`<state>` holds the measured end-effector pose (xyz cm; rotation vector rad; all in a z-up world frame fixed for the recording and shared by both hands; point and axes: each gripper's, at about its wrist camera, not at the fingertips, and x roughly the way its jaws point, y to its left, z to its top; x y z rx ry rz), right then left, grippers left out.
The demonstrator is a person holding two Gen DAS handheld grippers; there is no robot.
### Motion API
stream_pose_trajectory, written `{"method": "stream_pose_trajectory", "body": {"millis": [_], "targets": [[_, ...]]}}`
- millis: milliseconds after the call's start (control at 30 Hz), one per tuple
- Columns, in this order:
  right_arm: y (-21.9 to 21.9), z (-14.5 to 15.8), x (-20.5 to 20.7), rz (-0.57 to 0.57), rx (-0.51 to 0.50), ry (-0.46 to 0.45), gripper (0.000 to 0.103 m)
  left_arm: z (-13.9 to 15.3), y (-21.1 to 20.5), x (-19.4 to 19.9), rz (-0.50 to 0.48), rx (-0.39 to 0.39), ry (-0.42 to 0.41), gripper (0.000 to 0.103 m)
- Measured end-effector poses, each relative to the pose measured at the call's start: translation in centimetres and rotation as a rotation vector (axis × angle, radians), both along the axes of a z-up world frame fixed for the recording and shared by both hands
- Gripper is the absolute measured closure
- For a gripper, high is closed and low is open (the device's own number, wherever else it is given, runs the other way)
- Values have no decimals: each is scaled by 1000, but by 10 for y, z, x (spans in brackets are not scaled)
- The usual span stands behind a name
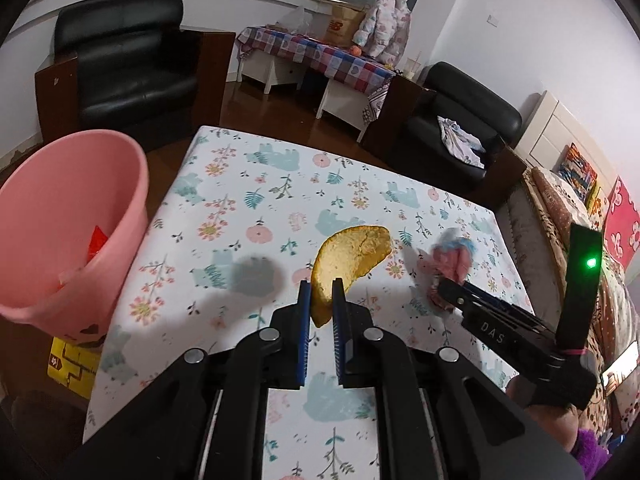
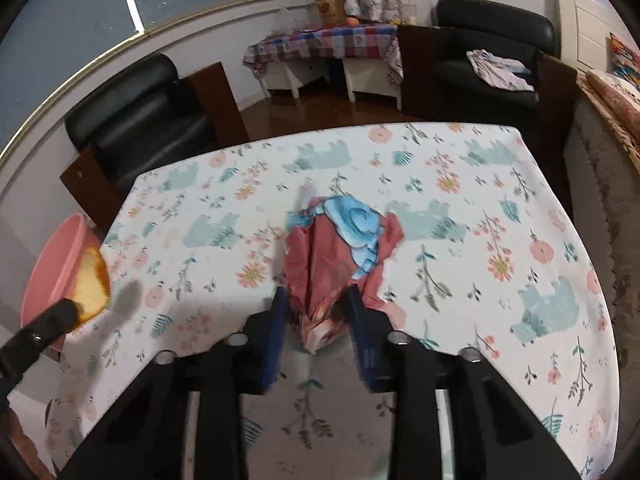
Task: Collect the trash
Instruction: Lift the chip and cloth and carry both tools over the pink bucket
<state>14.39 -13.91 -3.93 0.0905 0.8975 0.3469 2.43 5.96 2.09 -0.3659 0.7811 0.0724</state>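
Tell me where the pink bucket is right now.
The pink bucket stands off the table's left edge in the left wrist view, left of the peel held in the left gripper.

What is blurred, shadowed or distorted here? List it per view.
Left wrist view: fisheye bends the room edges; the peel held by the left gripper is sharp and throws a dark shadow on the tablecloth; the wrapper at the right gripper is motion-smeared. Right wrist view: softer overall, gripper fingers blurred, wrapper edges smeared.
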Motion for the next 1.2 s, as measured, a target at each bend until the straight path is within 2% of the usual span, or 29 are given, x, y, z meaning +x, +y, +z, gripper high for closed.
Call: {"method": "stream_pose_trajectory", "body": {"millis": [133, 267, 600, 700, 867, 1200], "targets": [[-11, 5, -7, -2, 31, -4, 80, 2, 5, -5, 7, -11, -11, 94], [-14, 18, -21, 26, 72, -20, 81, 4, 6, -8, 8, -11, -23, 94], [7, 44, -51, 127, 118, -54, 80, 14, 15, -24, 38, 9, -58, 94], [21, 50, -57, 185, 155, -55, 80, 17, 21, -30, 58, 17, -69, 94], [53, 61, -67, 272, 144, -81, 80, 23, 37, -41, 96, 24, -86, 94], [128, 78, -68, 431, 184, -62, 80, 34, 94, -66, 237, 67, -109, 94]]}}
